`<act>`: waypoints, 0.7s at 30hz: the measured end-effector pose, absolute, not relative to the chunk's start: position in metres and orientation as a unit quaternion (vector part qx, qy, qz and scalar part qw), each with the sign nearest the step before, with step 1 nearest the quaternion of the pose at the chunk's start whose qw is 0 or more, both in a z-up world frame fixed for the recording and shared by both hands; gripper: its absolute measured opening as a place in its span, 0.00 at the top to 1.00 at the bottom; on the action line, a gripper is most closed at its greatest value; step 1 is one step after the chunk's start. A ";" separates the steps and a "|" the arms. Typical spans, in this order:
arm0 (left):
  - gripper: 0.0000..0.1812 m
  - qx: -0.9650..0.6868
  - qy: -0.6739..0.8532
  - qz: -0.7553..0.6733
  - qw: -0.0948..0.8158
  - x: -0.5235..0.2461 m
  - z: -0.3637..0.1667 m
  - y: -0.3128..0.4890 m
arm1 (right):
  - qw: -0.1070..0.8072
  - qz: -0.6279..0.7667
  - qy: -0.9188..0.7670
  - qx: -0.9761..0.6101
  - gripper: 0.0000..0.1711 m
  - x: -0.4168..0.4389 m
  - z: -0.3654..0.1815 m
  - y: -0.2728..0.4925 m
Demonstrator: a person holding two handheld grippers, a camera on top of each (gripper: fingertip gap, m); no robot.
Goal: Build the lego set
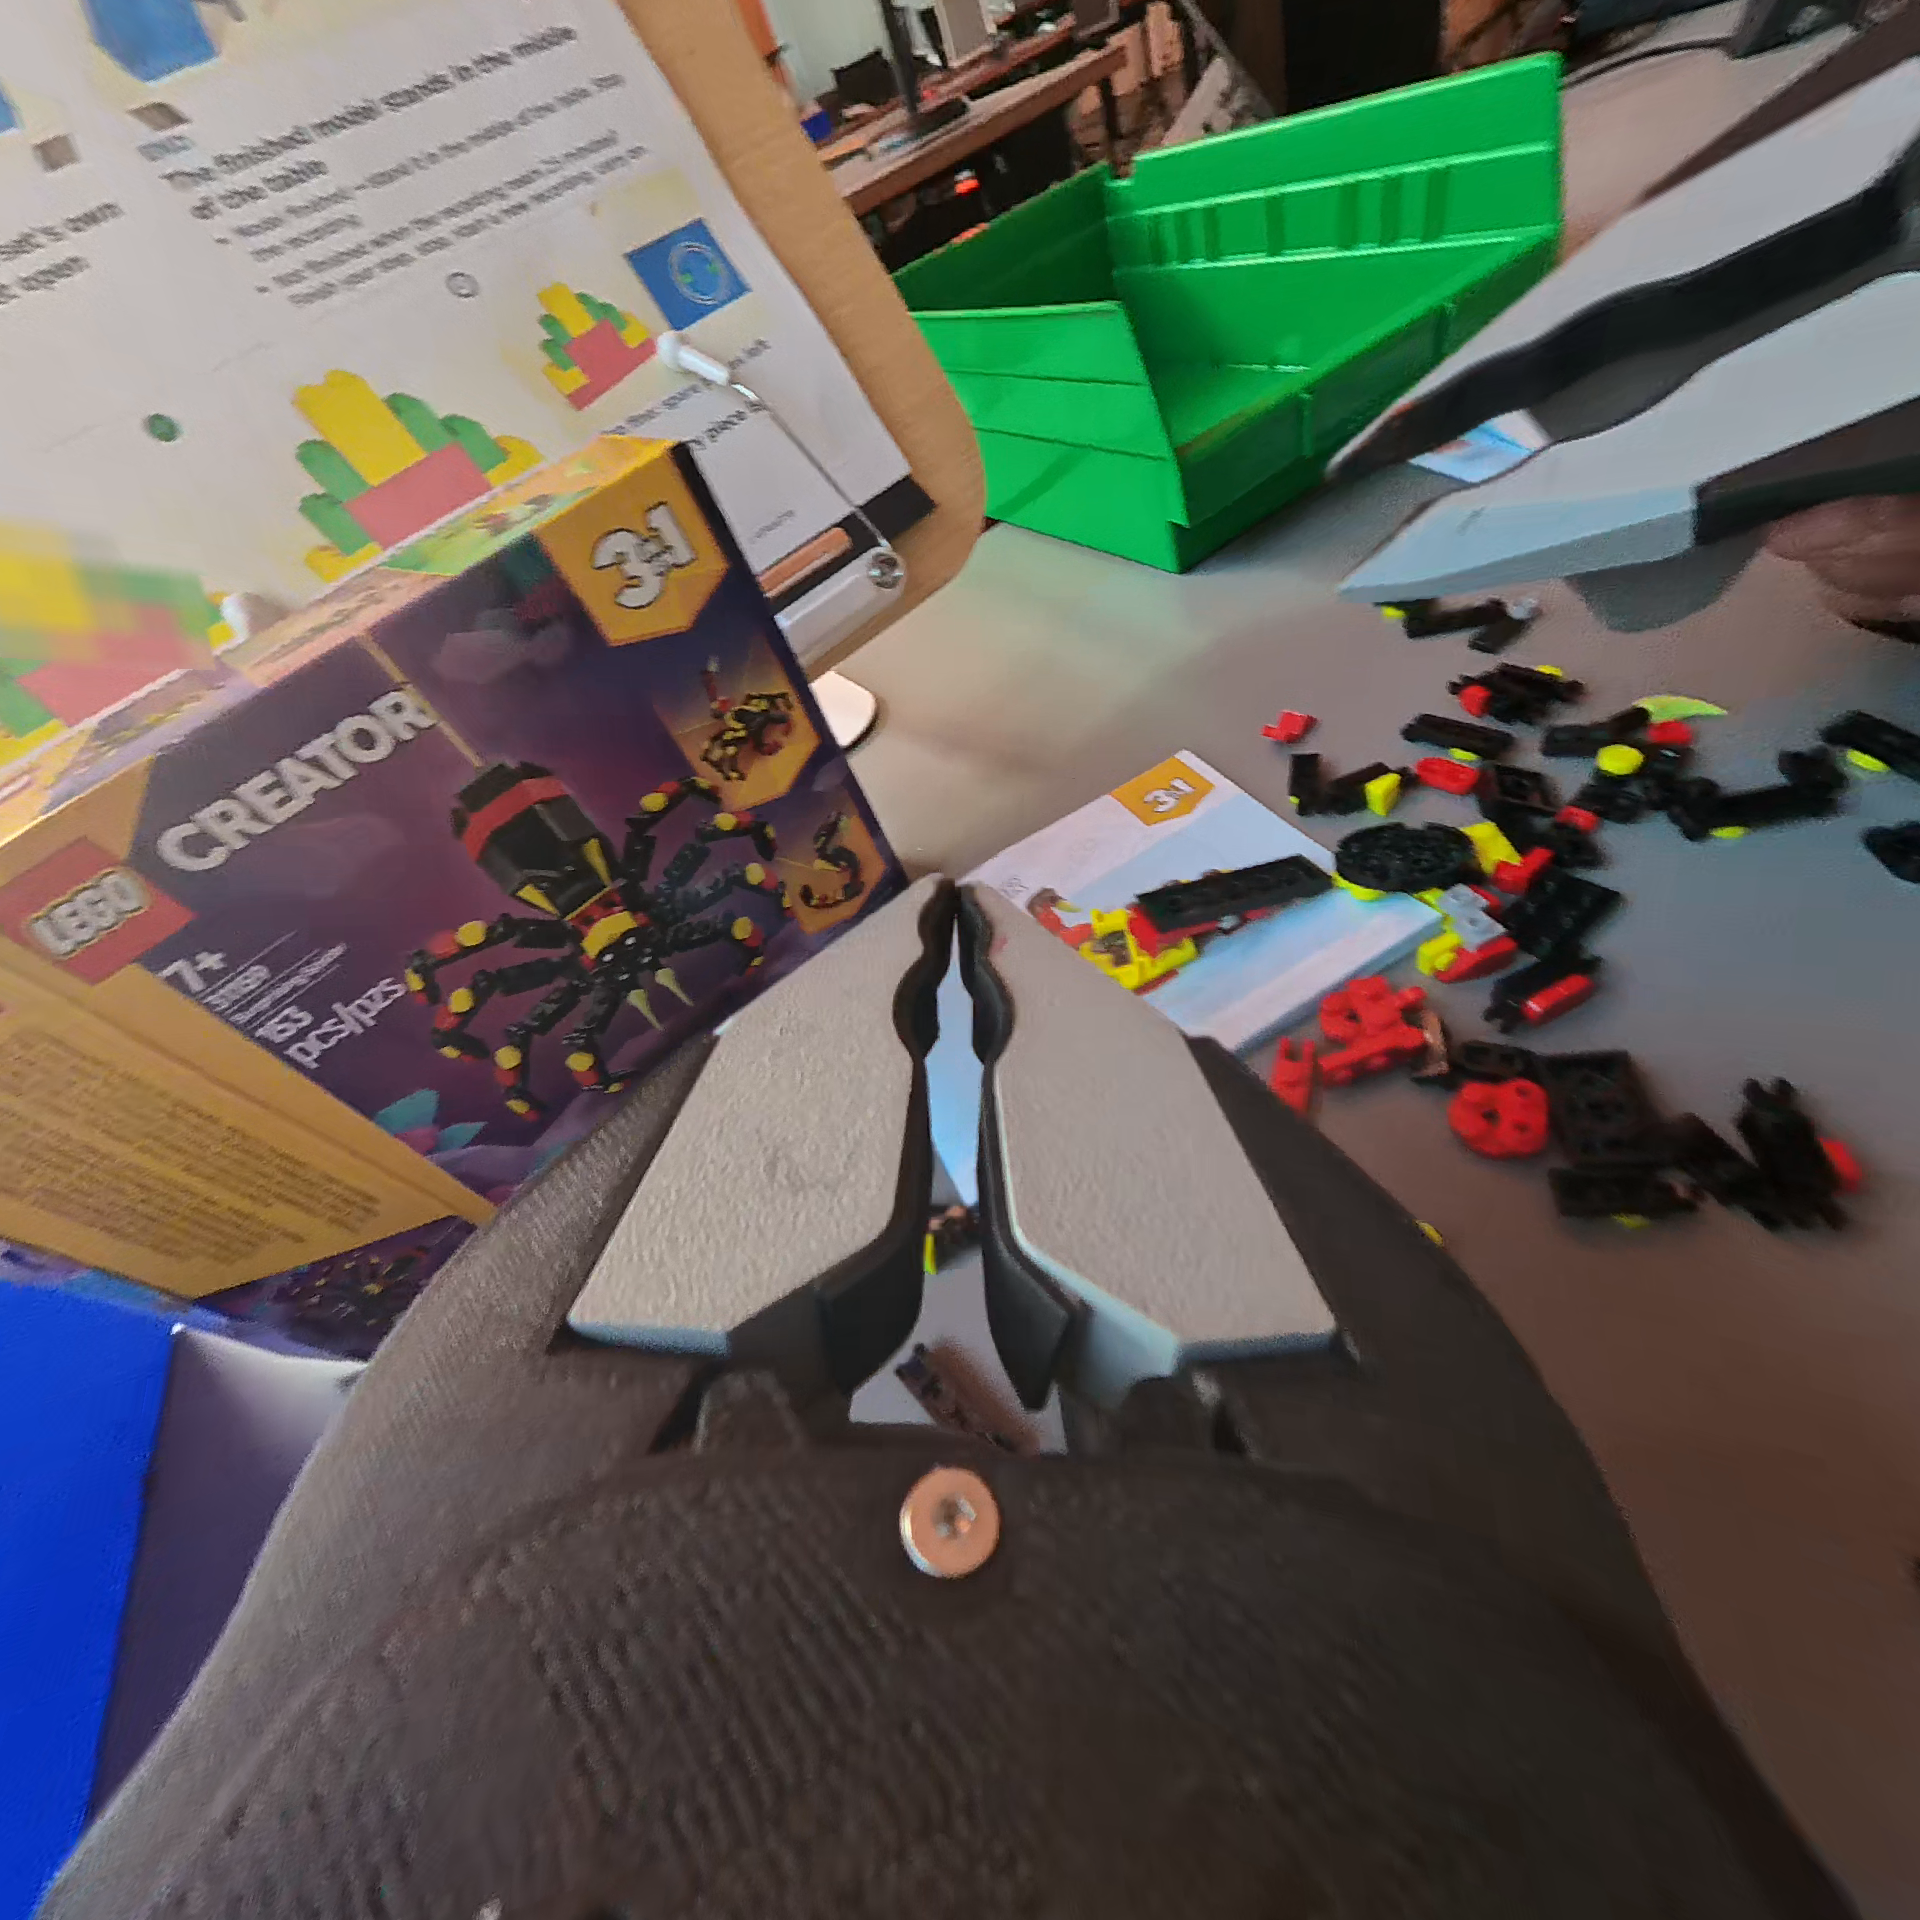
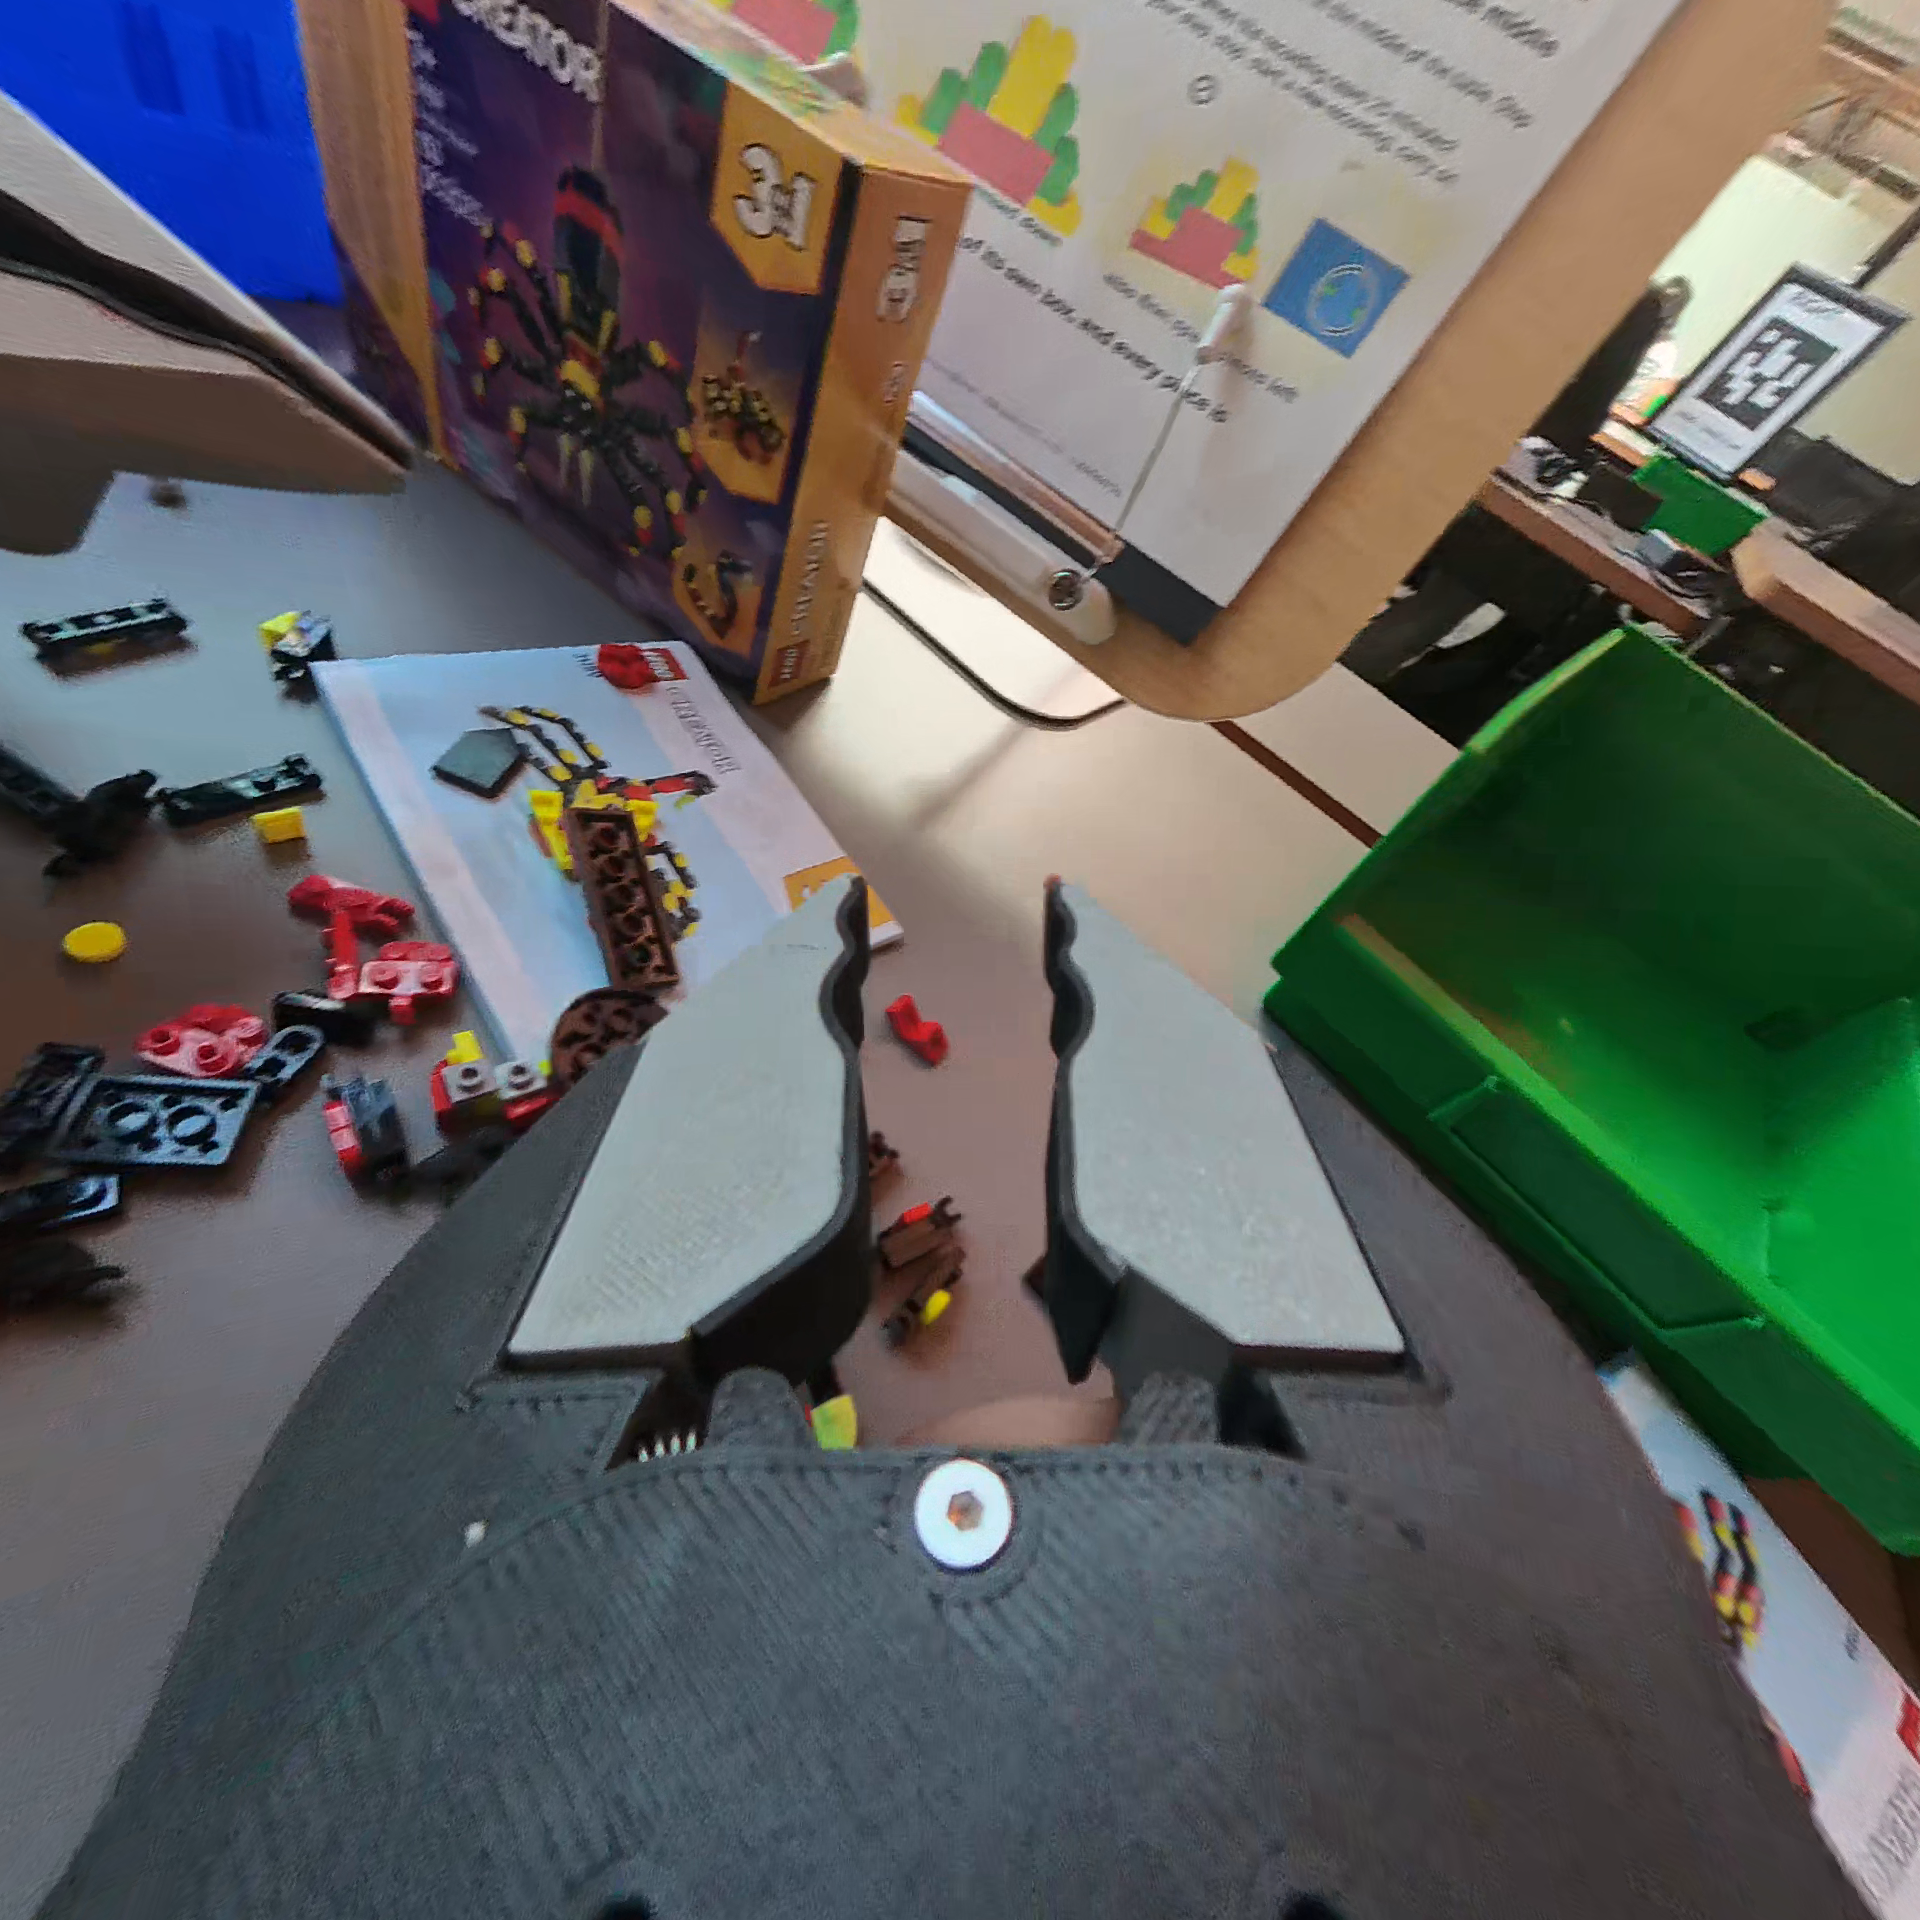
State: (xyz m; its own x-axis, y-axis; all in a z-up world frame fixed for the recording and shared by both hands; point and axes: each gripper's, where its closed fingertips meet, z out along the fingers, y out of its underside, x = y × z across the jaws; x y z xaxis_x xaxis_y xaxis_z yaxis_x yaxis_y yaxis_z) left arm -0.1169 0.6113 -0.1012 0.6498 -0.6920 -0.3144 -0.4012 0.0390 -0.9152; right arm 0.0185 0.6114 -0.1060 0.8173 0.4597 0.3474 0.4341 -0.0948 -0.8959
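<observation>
Closest to the lens in the right wrist view, the right gripper (image 2: 951, 914) hangs over the table (image 2: 1091, 831) with its jaws parted and nothing between them, a small red clip piece (image 2: 916, 1029) lying on the table in the gap past the fingertips. The left gripper (image 1: 956, 904) is pinched closed, tips meeting, and I can see no piece caught in it. Everything groups around the instruction booklet (image 2: 623, 821), which lies flat just in front of the spider-picture set box (image 2: 644, 364). On the booklet rests a long black studded plate (image 2: 623, 904), its long axis running from the box end of the page down toward the right gripper, studs up; a round black plate (image 2: 603, 1029) sits at the booklet's near edge. Left of the booklet the loose pieces (image 2: 208, 1060) are scattered, black, red and yellow, none joined into a model that I can make out. Right of the booklet, well apart, stands an empty green bin (image 2: 1621, 1039). Judging by their look, these bits are light, rigid and smooth plastic, so they should slide or flip if nudged. I would take the long plate across its narrow width, on the two long side edges near the middle, rather than by its ends.
</observation>
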 end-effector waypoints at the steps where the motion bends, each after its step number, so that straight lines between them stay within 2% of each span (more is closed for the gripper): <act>1: 1.00 -0.684 0.387 -0.117 0.607 -0.120 -0.098 0.615 | 0.608 -0.004 -0.290 -0.739 0.81 0.024 -0.103 0.614; 6: 1.00 -0.690 0.349 -0.112 0.625 -0.127 -0.092 0.624 | 0.646 -0.102 -0.236 -0.718 0.83 0.040 -0.079 0.618; 8: 1.00 -0.689 0.341 -0.107 0.630 -0.128 -0.090 0.625 | 0.659 -0.095 -0.223 -0.712 0.89 0.029 -0.071 0.616; 10: 1.00 -0.688 0.335 -0.104 0.635 -0.129 -0.088 0.626 | 0.666 -0.084 -0.213 -0.710 0.90 0.012 -0.065 0.614; 13: 1.00 -0.687 0.333 -0.102 0.638 -0.131 -0.088 0.626 | 0.674 -0.108 -0.205 -0.702 1.00 -0.009 -0.059 0.616; 21: 1.00 -0.695 0.323 -0.102 0.634 -0.138 -0.089 0.630 | 0.669 -0.143 -0.239 -0.689 1.00 -0.043 -0.066 0.616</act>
